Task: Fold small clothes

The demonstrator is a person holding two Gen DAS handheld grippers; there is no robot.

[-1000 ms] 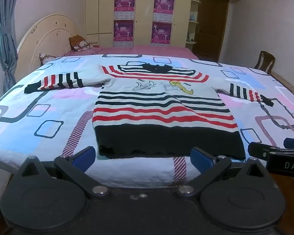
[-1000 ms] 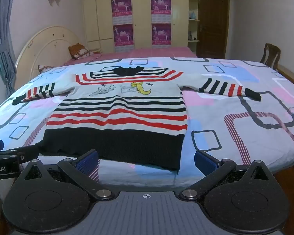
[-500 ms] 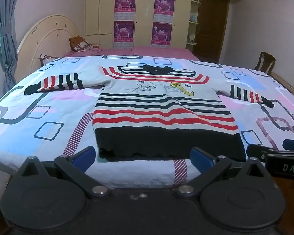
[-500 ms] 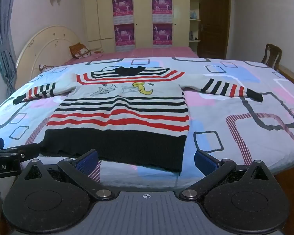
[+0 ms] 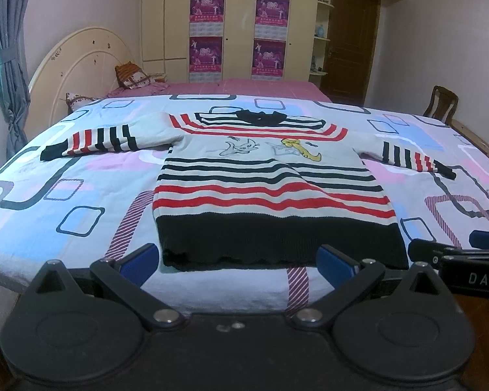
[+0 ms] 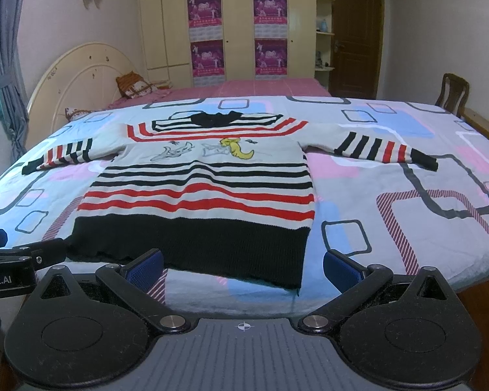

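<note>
Striped sweater [image 5: 270, 192] lies flat, face up on the patterned bedspread [image 5: 65, 202], both sleeves spread out, black hem nearest the grippers, collar at the far end. Left gripper [image 5: 236, 259] jaws wide apart, holding nothing, hovering just short of the hem; the hem's left half sits straight ahead between its fingers. Right gripper [image 6: 243, 265] also spread wide and empty, hem's right half ahead between its fingers, hem corner just inside its right fingertip. Each gripper shows at the edge of the other's view, side by side, not touching. Versus half a second and a second ago: almost no change. The sweater has not moved, jaws are at the same width, and both cameras have only crept slightly closer to the hem. Beyond the sweater: headboard [image 5: 81, 65], wardrobe with posters [image 5: 238, 29], chair [image 6: 453, 93] far right.
</note>
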